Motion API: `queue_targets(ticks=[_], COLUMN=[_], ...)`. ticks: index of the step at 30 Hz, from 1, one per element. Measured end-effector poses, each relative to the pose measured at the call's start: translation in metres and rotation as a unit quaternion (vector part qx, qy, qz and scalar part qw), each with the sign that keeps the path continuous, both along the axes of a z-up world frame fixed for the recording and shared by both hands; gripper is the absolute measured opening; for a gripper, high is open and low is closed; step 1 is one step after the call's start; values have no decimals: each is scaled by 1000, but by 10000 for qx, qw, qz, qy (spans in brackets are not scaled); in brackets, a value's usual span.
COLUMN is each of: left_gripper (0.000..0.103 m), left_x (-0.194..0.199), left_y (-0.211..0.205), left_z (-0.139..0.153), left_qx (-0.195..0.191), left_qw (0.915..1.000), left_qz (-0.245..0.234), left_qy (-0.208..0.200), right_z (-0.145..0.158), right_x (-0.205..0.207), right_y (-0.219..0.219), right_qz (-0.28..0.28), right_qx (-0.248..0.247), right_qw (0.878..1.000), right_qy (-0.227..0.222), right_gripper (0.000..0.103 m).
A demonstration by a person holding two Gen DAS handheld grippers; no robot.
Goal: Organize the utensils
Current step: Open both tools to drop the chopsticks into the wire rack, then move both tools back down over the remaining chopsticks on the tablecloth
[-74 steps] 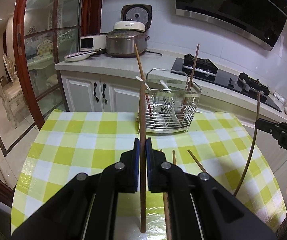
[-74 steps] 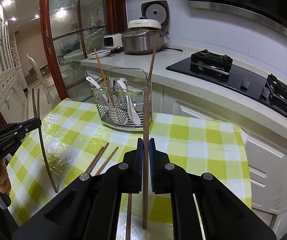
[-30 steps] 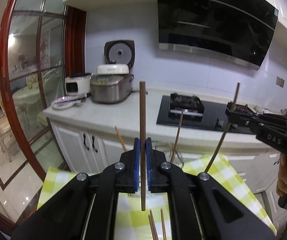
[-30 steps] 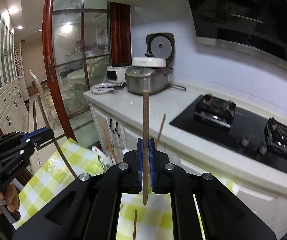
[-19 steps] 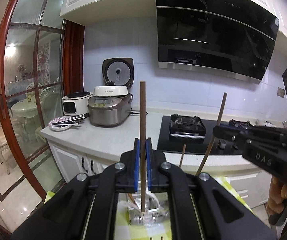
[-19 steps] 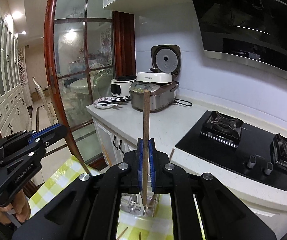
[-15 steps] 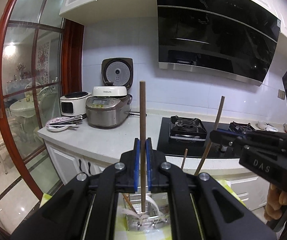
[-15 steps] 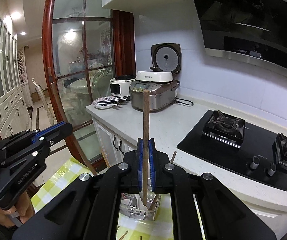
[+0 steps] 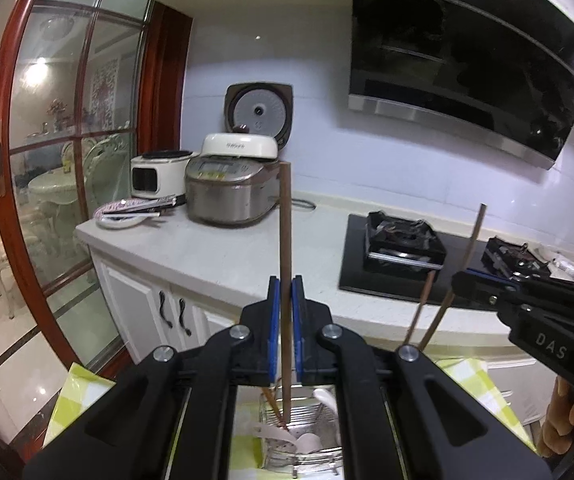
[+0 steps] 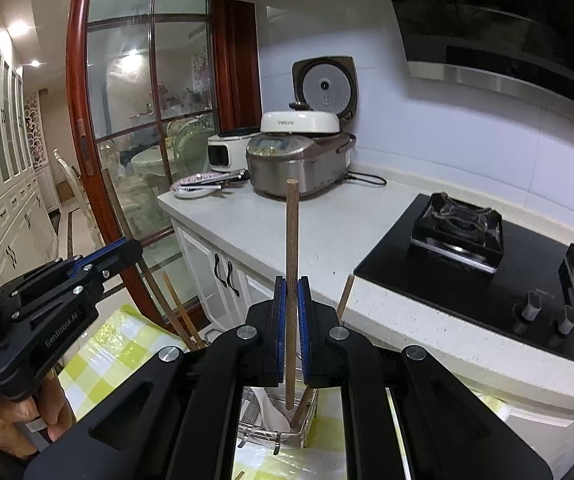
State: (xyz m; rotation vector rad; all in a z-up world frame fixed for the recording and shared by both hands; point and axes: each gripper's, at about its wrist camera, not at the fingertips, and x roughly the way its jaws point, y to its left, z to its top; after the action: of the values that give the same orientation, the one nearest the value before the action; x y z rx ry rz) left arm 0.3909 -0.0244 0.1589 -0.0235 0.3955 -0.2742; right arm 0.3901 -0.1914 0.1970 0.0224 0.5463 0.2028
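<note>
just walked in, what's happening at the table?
A person is sorting utensils with a handheld gripper in each hand. The left gripper is shut on an upright brown chopstick, its lower tip down inside the wire utensil basket on the checked tablecloth. The right gripper is shut on a second chopstick, also upright, tip over the same basket. White spoons and other chopsticks already sit in it. Neither stick is released yet.

Brown chopsticks [image 9: 285, 240] were seen between blue-padded black jaws — a yellow-green and white checked cloth [image 10: 127, 344] was laid beneath a silver wire basket [image 9: 307, 412].
</note>
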Motion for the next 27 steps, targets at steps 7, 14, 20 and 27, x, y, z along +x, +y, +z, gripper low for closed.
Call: queue_targets(ticks=[7,14,20,27], left_gripper=[6,19,37,43], left_x=[7,8,-5,-36], left_y=[1,6,12,26], left_z=[-26,-46,-44,-39], left_qx=[49,-15,8,-117], left_qw=[9996,9983,9985,9986], left_qz=[26,79,151,223], left_qy=[277,582,529,466], right_z=[-29,-48,-49,-49], right_x=[7,8,3,-26], right_y=[3,1,-5,-24], right_qz=[5,-89,-205,-488], right_qx=[-40,-66,-50,-54], right_qw=[9998,9993,9990,9985], right_qy=[210,346,393,240], right_gripper=[8,9,12,48])
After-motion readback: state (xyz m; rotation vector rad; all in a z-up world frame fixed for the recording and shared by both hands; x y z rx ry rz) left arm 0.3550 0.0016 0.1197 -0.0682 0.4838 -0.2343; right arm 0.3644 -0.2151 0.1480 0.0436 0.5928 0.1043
